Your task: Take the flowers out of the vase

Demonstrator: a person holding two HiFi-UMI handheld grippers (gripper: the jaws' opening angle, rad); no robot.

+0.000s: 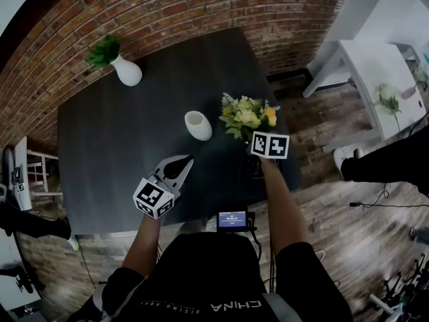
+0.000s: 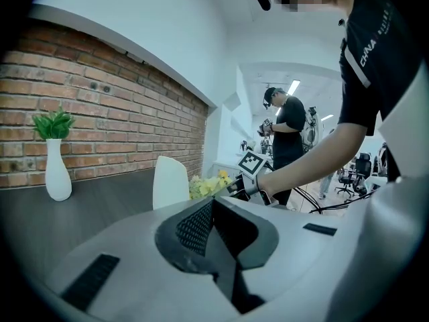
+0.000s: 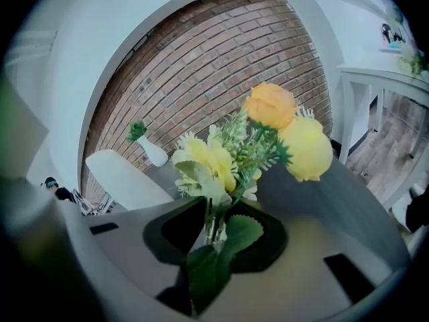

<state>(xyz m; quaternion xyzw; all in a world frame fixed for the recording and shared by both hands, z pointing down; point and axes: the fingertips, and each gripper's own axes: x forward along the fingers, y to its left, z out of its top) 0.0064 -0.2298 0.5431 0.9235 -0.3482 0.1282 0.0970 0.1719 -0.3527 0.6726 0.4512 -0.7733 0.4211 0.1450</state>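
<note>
A bunch of yellow and orange flowers (image 1: 248, 116) hangs low over the dark table (image 1: 114, 153), just right of the empty white vase (image 1: 198, 125) and clear of it. My right gripper (image 1: 251, 143) is shut on the green stems (image 3: 210, 225), with the blooms (image 3: 268, 139) standing above the jaws. The vase (image 3: 124, 180) lies to the left in the right gripper view. My left gripper (image 1: 182, 164) is shut with nothing in it, near the table's front, pointing towards the vase (image 2: 169, 182) and the flowers (image 2: 209, 185).
A second white vase with a green plant (image 1: 126, 71) stands at the table's far left by the brick wall. A white side table (image 1: 375, 66) is off to the right. Another person (image 2: 288, 139) stands in the background. A small screen (image 1: 232, 220) sits at the table's near edge.
</note>
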